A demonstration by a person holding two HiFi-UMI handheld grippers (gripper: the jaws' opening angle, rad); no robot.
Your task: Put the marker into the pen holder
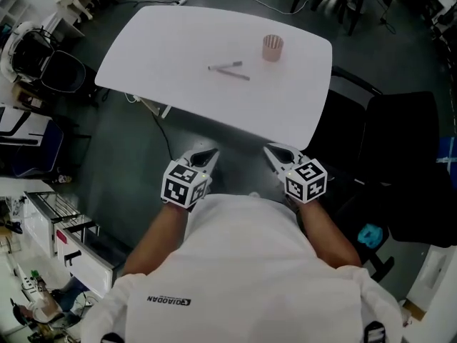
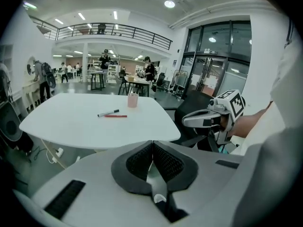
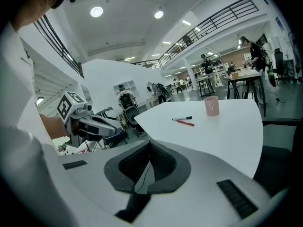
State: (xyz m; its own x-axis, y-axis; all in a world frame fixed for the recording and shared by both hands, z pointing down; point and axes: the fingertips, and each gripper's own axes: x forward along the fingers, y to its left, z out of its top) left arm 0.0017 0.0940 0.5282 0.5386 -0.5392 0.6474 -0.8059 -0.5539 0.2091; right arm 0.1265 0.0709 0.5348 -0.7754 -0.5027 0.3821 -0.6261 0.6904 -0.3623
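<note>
A white marker with a black cap (image 1: 225,66) lies on the white table (image 1: 164,48), beside a red pen (image 1: 235,76). A pink pen holder (image 1: 272,48) stands upright just right of them. Both grippers hang in front of the person's chest, short of the table's near edge and well away from the marker. My left gripper (image 1: 208,156) has its jaws together with nothing between them (image 2: 152,144). My right gripper (image 1: 274,153) is also shut and empty (image 3: 149,145). The marker (image 2: 108,113) (image 3: 182,118) and holder (image 2: 133,100) (image 3: 211,106) show far ahead in both gripper views.
A black chair (image 1: 400,156) stands right of the table. Dark chairs and gear (image 1: 43,63) sit at the left. A cable (image 1: 161,123) runs down under the table's near edge. A white rack (image 1: 64,234) is at lower left. People stand far off in the hall (image 2: 104,60).
</note>
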